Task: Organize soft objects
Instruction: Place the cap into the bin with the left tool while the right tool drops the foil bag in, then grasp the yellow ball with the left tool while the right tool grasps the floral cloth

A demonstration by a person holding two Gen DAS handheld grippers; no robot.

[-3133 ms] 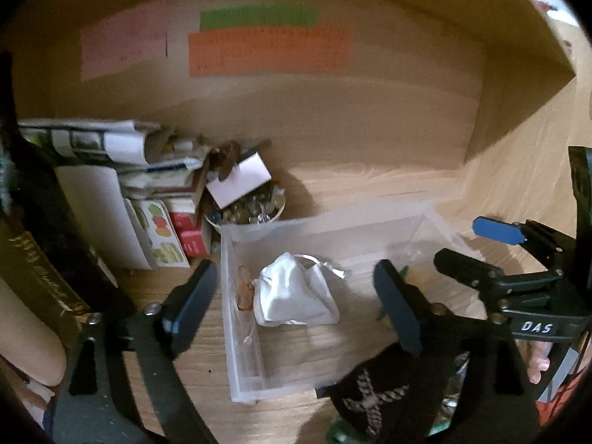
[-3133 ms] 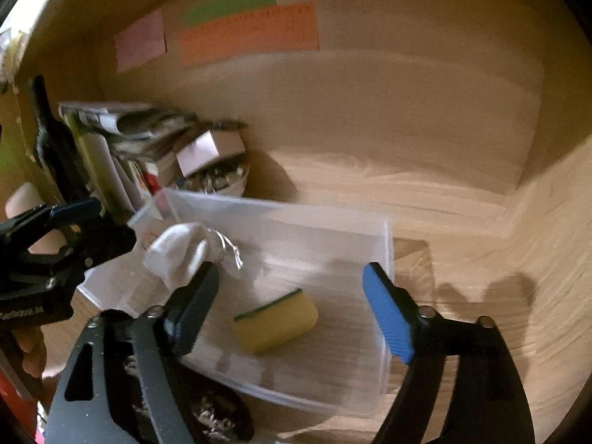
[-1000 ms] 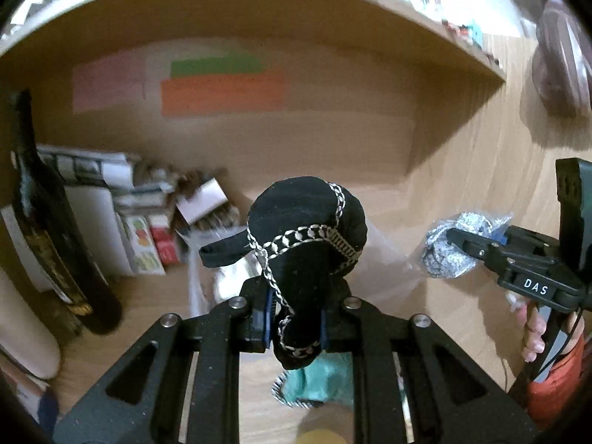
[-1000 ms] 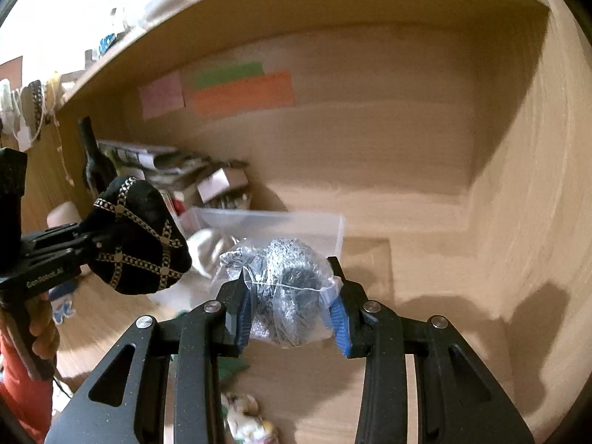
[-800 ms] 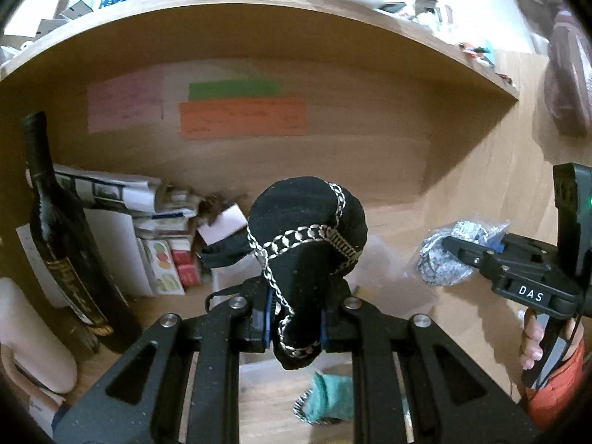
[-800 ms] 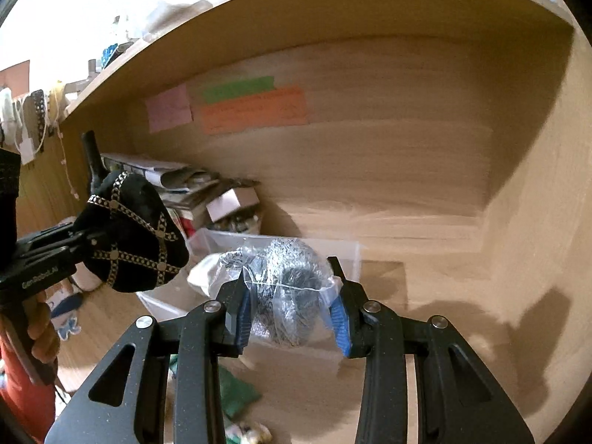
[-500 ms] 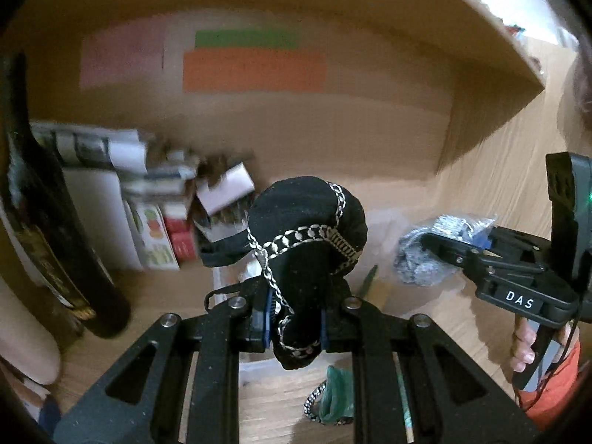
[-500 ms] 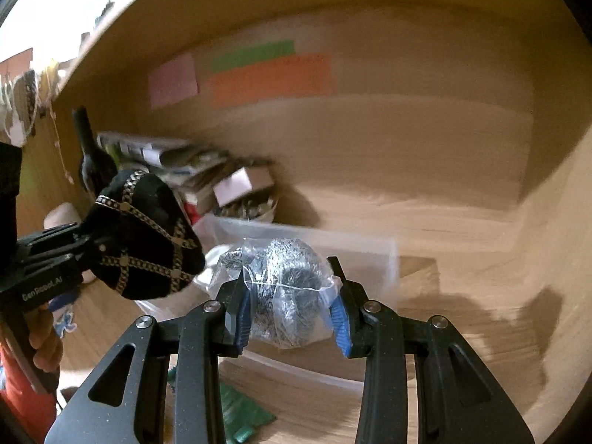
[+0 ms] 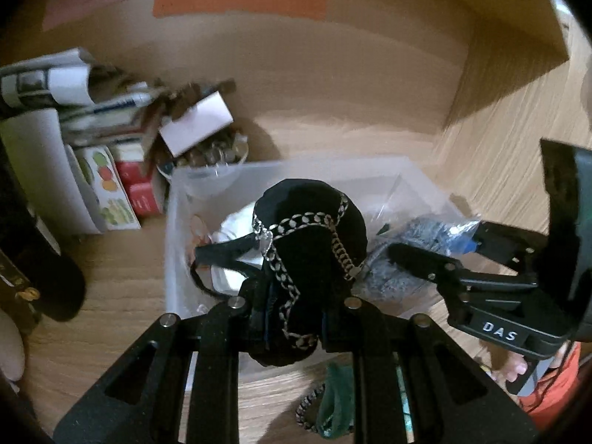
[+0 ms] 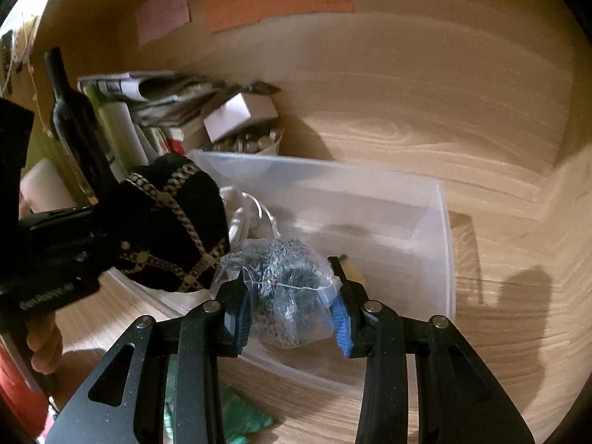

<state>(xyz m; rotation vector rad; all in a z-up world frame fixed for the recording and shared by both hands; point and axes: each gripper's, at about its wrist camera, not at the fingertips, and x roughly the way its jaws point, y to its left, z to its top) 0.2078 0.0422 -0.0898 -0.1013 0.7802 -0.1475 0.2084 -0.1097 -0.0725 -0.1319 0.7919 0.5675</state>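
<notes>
Left gripper (image 9: pixel 296 318) jaws clamped a black chain-trimmed pouch (image 9: pixel 309 255), right gripper (image 10: pixel 292 318) jaws a bagged steel scourer (image 10: pixel 283 288), both over the clear bin (image 10: pixel 442 259); release remained, green cloth (image 10: pixel 240 421) outside.

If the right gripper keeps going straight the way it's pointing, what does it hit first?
Probably the inside of the clear plastic bin. The right gripper, shut on the bagged steel scrubber, points down into it. A yellow sponge peeks out just behind the bag and might be touched first; depth is unclear.
</notes>
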